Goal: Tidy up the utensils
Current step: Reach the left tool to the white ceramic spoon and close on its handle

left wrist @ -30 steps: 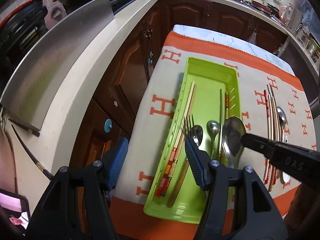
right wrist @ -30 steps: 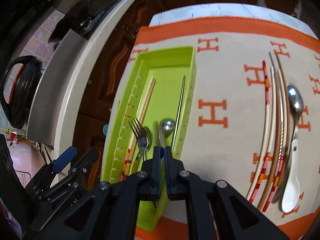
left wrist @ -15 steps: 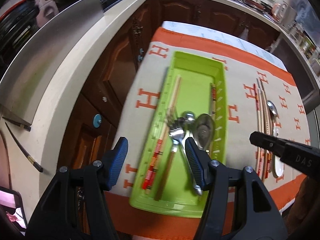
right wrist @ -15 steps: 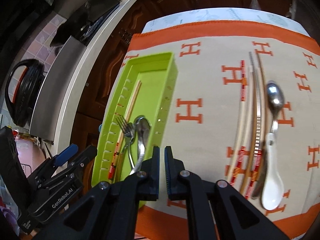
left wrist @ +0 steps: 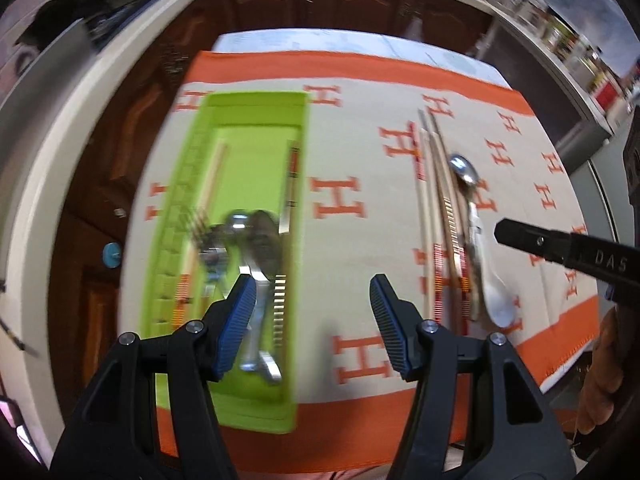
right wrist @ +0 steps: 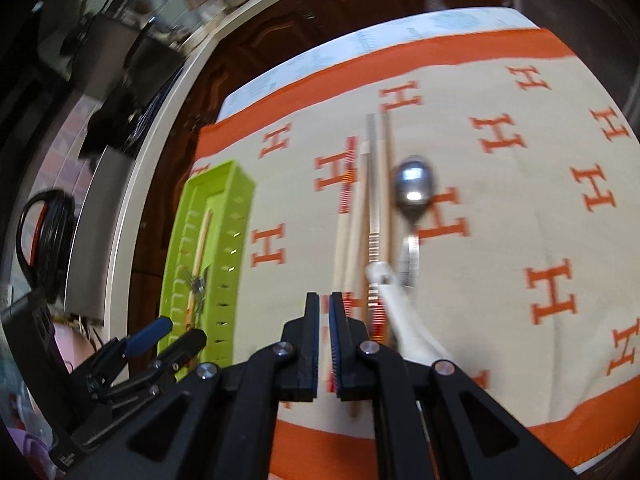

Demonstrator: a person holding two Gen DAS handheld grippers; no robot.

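The left hand-held gripper [left wrist: 312, 316] hangs wide open and empty beside the green tray [left wrist: 256, 136]. The right hand-held gripper [right wrist: 324, 320] is nearly closed, empty, above the chopsticks [right wrist: 360, 216].

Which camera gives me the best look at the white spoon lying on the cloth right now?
The left wrist view: the white spoon shows full length beside the chopsticks, bowl end nearest the camera. In the right wrist view the white spoon is partly hidden behind the right claw.

Home kitchen: wooden cabinets [left wrist: 280, 4], countertop [left wrist: 64, 120].
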